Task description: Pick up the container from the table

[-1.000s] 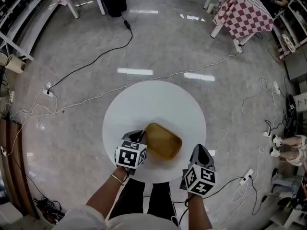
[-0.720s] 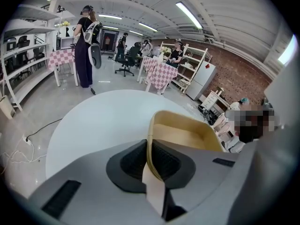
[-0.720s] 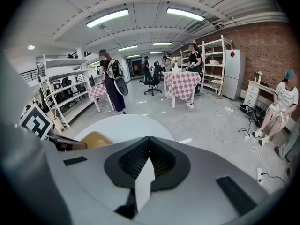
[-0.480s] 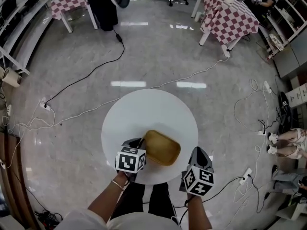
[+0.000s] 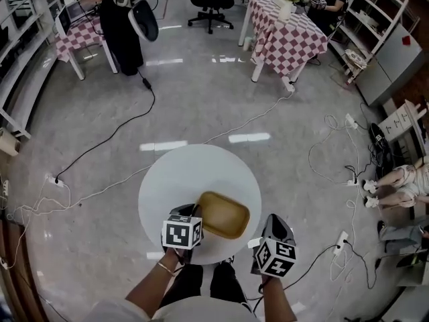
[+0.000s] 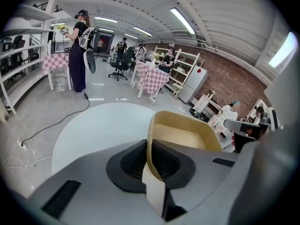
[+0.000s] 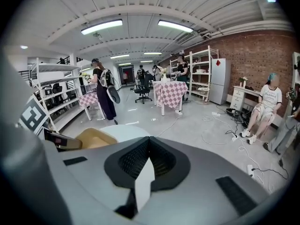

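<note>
Container [image 5: 224, 215], a shallow tan tub with rounded corners, shows open side up over the near part of the round white worktop [image 5: 188, 173]. Whether its base touches the surface cannot be told.

The left claw [image 6: 148, 149] is clamped on the tub's near-left wall. One ribbed pad is inside and one outside, and the jaws stand narrow on the thin rim. The right claw [image 7: 148, 149] is at the worktop's near-right edge, near the tub but apart from it. Its jaws are pressed together with nothing between them.

Around the worktop lies a glossy grey floor [image 5: 201, 92] with a black cable [image 5: 107, 136] and white cables [image 5: 322, 153] trailing across it. Farther off is a table with a red-and-white checked cloth [image 5: 285, 29], a black office chair [image 5: 211, 5] and a standing person in dark clothes [image 5: 120, 19]. Shelving [image 5: 382, 32] lines the right wall.
</note>
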